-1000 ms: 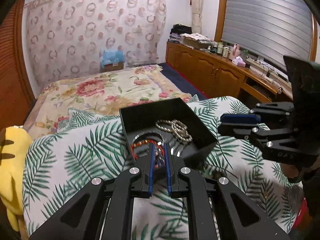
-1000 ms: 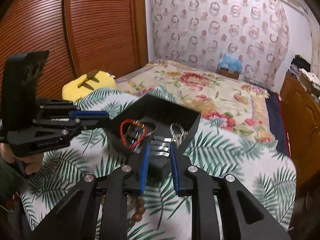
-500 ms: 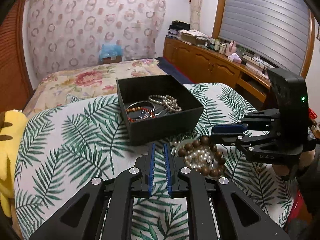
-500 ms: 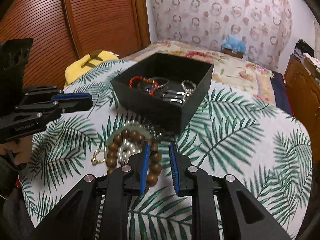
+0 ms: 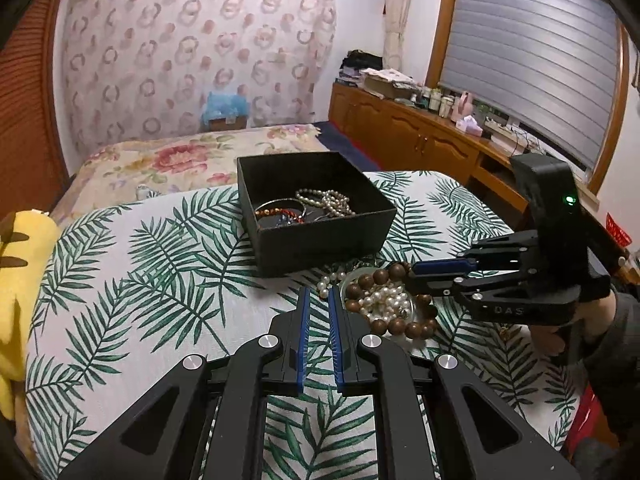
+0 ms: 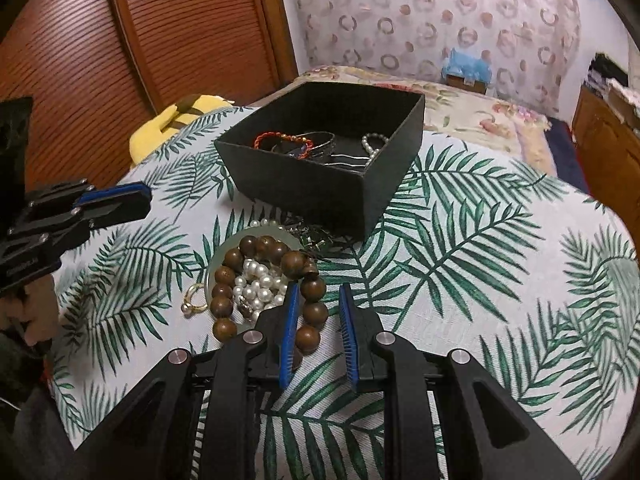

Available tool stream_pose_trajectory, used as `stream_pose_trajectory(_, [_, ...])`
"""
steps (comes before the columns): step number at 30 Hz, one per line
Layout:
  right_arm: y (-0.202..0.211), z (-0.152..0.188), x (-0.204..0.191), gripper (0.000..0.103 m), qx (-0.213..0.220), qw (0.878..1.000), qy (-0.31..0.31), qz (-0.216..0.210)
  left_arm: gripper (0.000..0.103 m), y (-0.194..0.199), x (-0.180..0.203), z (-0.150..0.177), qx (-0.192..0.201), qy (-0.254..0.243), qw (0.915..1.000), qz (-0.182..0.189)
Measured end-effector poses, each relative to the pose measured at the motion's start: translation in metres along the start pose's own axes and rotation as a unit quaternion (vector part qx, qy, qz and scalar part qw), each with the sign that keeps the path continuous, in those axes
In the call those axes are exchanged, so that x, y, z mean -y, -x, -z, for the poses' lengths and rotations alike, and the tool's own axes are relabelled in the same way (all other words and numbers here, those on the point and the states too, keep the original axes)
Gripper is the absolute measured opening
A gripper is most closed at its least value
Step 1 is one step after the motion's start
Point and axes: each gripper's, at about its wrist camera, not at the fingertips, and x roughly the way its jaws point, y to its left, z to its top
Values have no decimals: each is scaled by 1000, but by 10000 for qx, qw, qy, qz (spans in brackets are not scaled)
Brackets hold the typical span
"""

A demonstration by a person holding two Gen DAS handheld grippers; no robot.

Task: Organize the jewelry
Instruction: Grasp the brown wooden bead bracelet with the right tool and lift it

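A black open box (image 5: 320, 236) (image 6: 320, 196) holds a red cord bracelet (image 6: 280, 138), metal bangles and a pearl strand (image 5: 326, 200). In front of it a small dish carries a brown wooden bead bracelet (image 6: 264, 280) (image 5: 390, 300) and white pearls (image 6: 260, 284). A gold ring (image 6: 192, 300) lies beside the dish. My left gripper (image 5: 318, 300) is nearly shut and empty, just left of the dish. My right gripper (image 6: 318, 296) is open, its fingers straddling the near side of the wooden bead bracelet without closing on it.
The table has a palm-leaf cloth (image 6: 460, 264). A yellow plush toy (image 5: 16, 280) sits at its left edge. Behind are a floral bed (image 5: 180, 160), wooden cabinets (image 5: 420, 144) and a wooden sliding door (image 6: 140, 40).
Both grippers have drawn back from the box and come lower toward the dish. The left gripper let go of the red bracelet into the box. The right gripper's jaws have opened wider.
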Motion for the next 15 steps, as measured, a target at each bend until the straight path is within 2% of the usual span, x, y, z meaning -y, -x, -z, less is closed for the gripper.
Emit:
stream_pose_trajectory(4, [-2, -1, 7, 22, 31, 9995, -239, -226, 8, 5, 2, 1, 22, -21, 10000, -4])
stream_pose_trajectory(5, [-2, -1, 7, 16, 45, 9994, -242, -241, 8, 5, 3, 0, 23, -25, 10000, -5])
stream_pose_trajectory(6, [-2, 0, 6, 15, 55, 9994, -224, -249, 8, 6, 4, 1, 24, -30, 10000, -8])
stream_pose_trajectory(12, [14, -4, -6, 15, 331, 9993, -37, -184, 9, 8, 6, 3, 3, -37, 10000, -32])
stream_pose_trajectory(14, [24, -5, -11, 15, 467, 9988, 44, -146, 16, 9, 7, 3, 15, -36, 10000, -31])
stream_pose_trajectory(15, [30, -5, -13, 15, 535, 9984, 82, -133, 16, 9, 8, 4, 20, -44, 10000, -16])
